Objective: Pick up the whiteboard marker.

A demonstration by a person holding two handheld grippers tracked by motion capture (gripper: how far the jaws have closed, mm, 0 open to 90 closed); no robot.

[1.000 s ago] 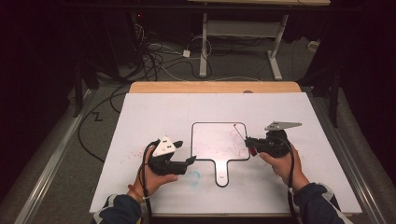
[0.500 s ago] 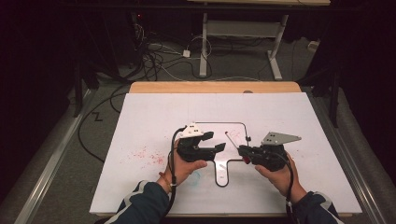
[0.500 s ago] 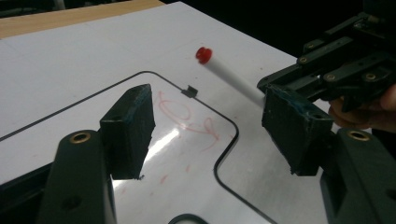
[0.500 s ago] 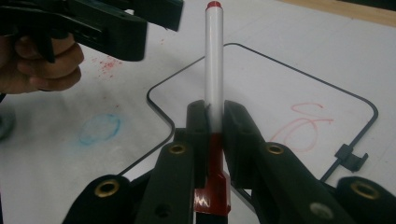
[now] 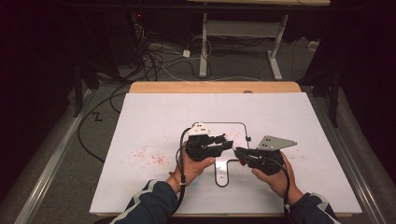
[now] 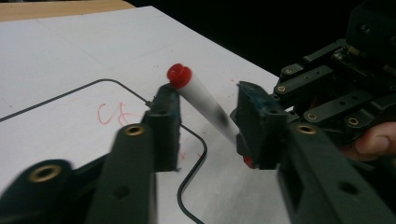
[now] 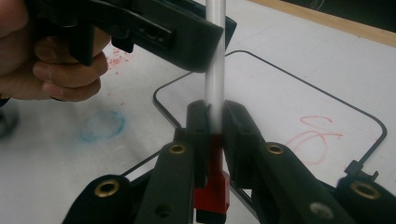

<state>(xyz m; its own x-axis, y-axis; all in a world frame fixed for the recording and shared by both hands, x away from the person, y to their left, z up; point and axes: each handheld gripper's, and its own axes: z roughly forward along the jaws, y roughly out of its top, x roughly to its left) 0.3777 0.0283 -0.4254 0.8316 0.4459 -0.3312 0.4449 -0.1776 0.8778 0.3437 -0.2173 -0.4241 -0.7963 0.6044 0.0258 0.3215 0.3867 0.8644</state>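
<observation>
Over whiteboard (image 5: pixel 154 121), R tool (image 7: pixel 214 122) clamps marker (image 7: pixel 215 70) w/ L tool (image 6: pixel 205 122) jaws apart round it

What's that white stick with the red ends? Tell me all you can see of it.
The marker looks like a slim white plastic pen with a red knob at one end and a red cap at the other. The right gripper is shut on its cap end. The body passes between the left gripper's open jaws, held above the whiteboard.

White sheet (image 5: pixel 154 121) covers the desk (image 5: pixel 215 87); red speckles (image 5: pixel 148 156) and a blue smudge (image 7: pixel 102 125) mark it. Cables (image 5: pixel 159 56) lie on the floor beyond.
</observation>
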